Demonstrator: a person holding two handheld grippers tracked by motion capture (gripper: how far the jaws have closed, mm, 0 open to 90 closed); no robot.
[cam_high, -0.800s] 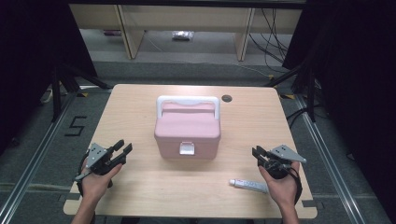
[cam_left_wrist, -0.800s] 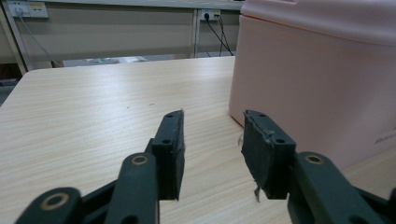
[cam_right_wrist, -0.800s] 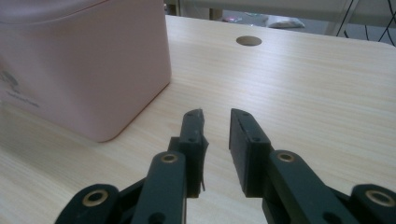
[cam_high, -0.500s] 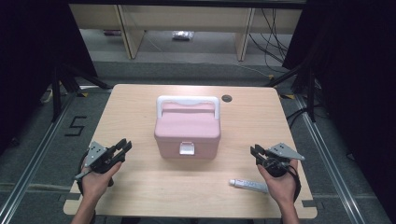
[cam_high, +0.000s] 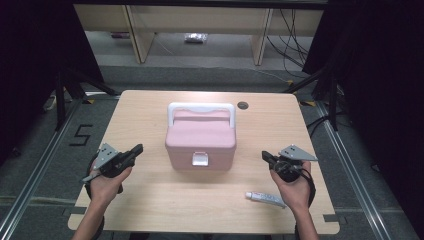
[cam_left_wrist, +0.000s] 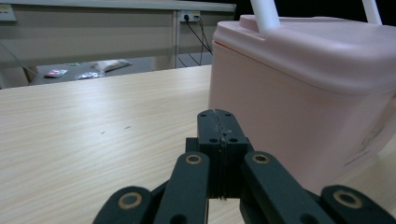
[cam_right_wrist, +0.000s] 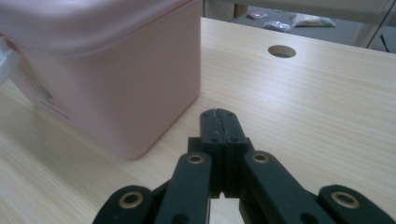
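My left gripper (cam_high: 134, 150), near the tabletop's left edge: jaws pressed together, empty, aimed at pink box (cam_high: 200, 141). My right gripper (cam_high: 265, 157), near right edge: likewise. Box: tabletop centre, lid down. Tabletop (cam_high: 140, 115): pale wood. Grey floor (cam_high: 220, 75) beyond.

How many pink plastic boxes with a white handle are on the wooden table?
1. The pink plastic box with a white handle sits mid-table, lid shut, between the two grippers; nothing hints at another hidden.

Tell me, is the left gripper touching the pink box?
Apart. In the left gripper view, bare table shows between the left gripper, shut and empty, and the pink box; the high view agrees.
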